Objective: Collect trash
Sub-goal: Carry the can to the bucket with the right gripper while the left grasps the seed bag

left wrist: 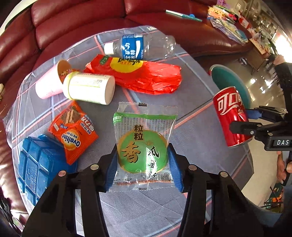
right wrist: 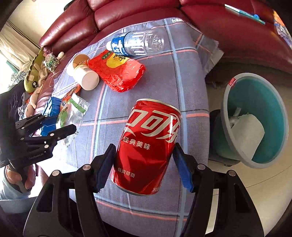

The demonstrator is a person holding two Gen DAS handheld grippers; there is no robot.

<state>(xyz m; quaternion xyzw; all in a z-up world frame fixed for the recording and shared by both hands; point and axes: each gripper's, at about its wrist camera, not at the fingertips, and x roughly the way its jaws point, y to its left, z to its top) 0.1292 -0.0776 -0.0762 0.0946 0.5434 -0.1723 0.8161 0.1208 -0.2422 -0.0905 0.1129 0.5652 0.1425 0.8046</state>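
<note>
Altogether, two grippers each held one thing, left gripper [left wrist: 143,164] one green snack packet [left wrist: 144,144], right gripper [right wrist: 144,165] one red can [right wrist: 146,145], above seven other pieces on a checked cloth [right wrist: 191,91] before a red sofa [right wrist: 127,11].

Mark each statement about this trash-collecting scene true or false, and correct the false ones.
1. The right gripper holds a red drink can. True.
2. The left gripper holds an orange Ovaltine packet. False: it holds a clear snack wrapper with a green round label; the Ovaltine packet lies on the checked cloth.
3. The clear plastic bottle with a blue label lies on its side. True.
4. The grey bin with a teal inside is empty. False: something white already lies in it.
5. The blue plastic tray sits inside the bin. False: it rests on the cloth beside the Ovaltine packet.
</note>
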